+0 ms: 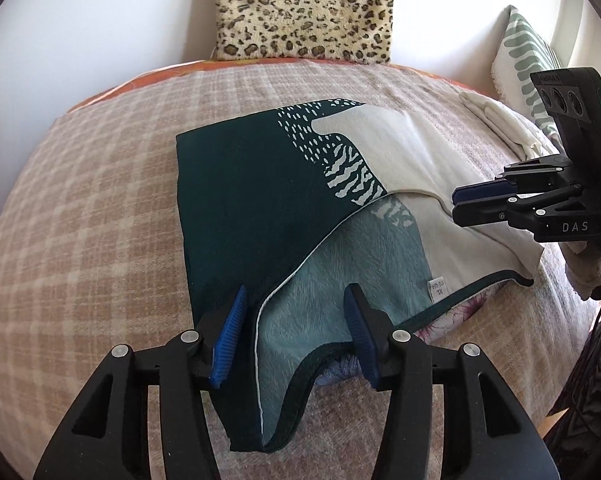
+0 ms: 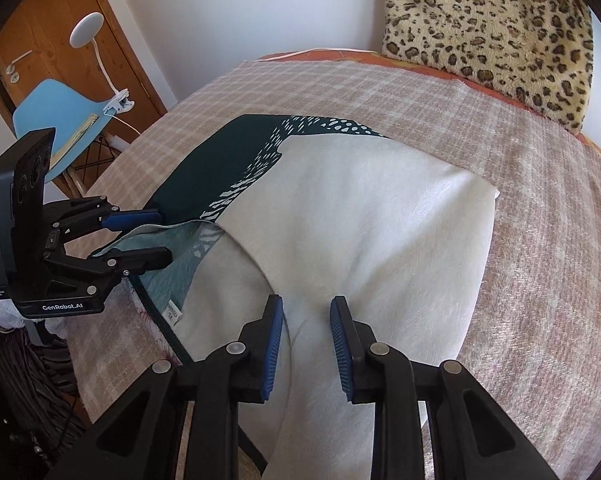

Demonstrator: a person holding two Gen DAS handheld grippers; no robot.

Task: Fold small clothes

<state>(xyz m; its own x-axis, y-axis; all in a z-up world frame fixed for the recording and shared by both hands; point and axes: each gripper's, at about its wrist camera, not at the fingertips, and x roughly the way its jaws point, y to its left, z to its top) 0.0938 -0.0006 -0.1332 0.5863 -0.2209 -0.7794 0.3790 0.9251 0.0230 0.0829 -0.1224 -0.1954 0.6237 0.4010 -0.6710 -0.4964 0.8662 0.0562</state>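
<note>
A small garment, dark green and cream with a white dash and zebra print [image 1: 260,200], lies partly folded on the checked blanket; in the right wrist view its cream half [image 2: 360,220] fills the middle. Its pale teal inside and size label [image 1: 436,290] show near the front. My left gripper [image 1: 296,312] is open, its jaws astride the garment's near hem; it shows in the right wrist view [image 2: 156,236] at the left. My right gripper [image 2: 306,320] is open over the cream fabric's near fold; it shows in the left wrist view [image 1: 458,202], jaws close together.
The beige checked blanket [image 1: 92,208] covers a bed. A leopard-print cushion [image 1: 304,8] leans on the wall at the back. A striped green pillow [image 1: 528,56] and folded white cloth [image 1: 500,120] lie at the right. A blue chair [image 2: 60,116] with a clip lamp stands left.
</note>
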